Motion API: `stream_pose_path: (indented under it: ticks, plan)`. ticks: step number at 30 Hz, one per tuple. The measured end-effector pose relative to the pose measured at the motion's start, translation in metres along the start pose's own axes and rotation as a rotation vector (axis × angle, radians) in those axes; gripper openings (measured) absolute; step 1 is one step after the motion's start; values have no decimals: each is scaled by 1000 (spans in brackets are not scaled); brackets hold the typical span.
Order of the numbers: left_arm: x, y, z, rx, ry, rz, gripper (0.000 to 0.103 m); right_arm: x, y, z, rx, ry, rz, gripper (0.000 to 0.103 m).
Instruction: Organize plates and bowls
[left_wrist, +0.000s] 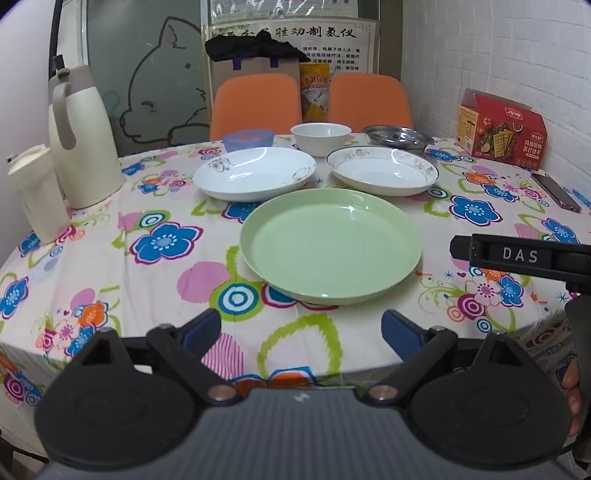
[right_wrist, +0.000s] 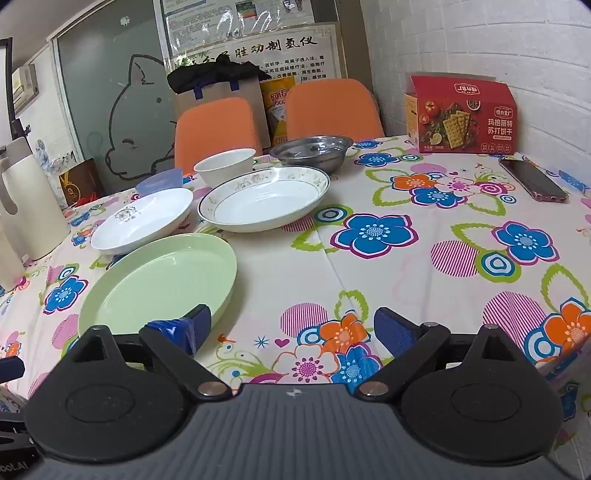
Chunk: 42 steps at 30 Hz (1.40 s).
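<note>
Three plates sit flat, open side up, mid-table: a green plate (left_wrist: 330, 245) in front, a white plate (left_wrist: 255, 172) and a rimmed plate (left_wrist: 383, 171) behind. Three bowls stand past them: blue bowl (left_wrist: 248, 140), white bowl (left_wrist: 320, 134), steel bowl (left_wrist: 398, 136). Left gripper (left_wrist: 301, 330) and right gripper (right_wrist: 291, 326) are spread wide, holding nothing.

A floral tablecloth (left_wrist: 159, 258) covers the table. At its left edge stands a cream jug (left_wrist: 83, 140), with a smaller cream container (left_wrist: 35, 192) just beside it. 2 orange chairs (left_wrist: 255, 105) stand at the far side, and behind them are a brown bag (left_wrist: 255, 66) topped with black cloth (left_wrist: 255, 46) and a yellow packet (left_wrist: 314, 92). A red cracker box (right_wrist: 461, 114) sits by the white brick wall (right_wrist: 480, 44), with a phone (right_wrist: 532, 181) lying near it. A cat drawing (left_wrist: 162, 85) marks the glass panel.
</note>
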<state>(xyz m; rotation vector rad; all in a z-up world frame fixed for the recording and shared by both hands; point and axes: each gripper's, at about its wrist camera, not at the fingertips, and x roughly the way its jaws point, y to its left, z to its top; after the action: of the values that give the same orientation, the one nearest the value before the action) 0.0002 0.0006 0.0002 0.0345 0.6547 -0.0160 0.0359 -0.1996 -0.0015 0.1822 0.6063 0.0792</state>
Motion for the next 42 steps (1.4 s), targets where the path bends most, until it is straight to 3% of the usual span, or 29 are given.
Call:
stream_pose_path:
  ticks: [42]
  plan:
    - [4, 2, -1, -18, 24, -14, 94, 2, 8, -1, -23, 7, 10, 83]
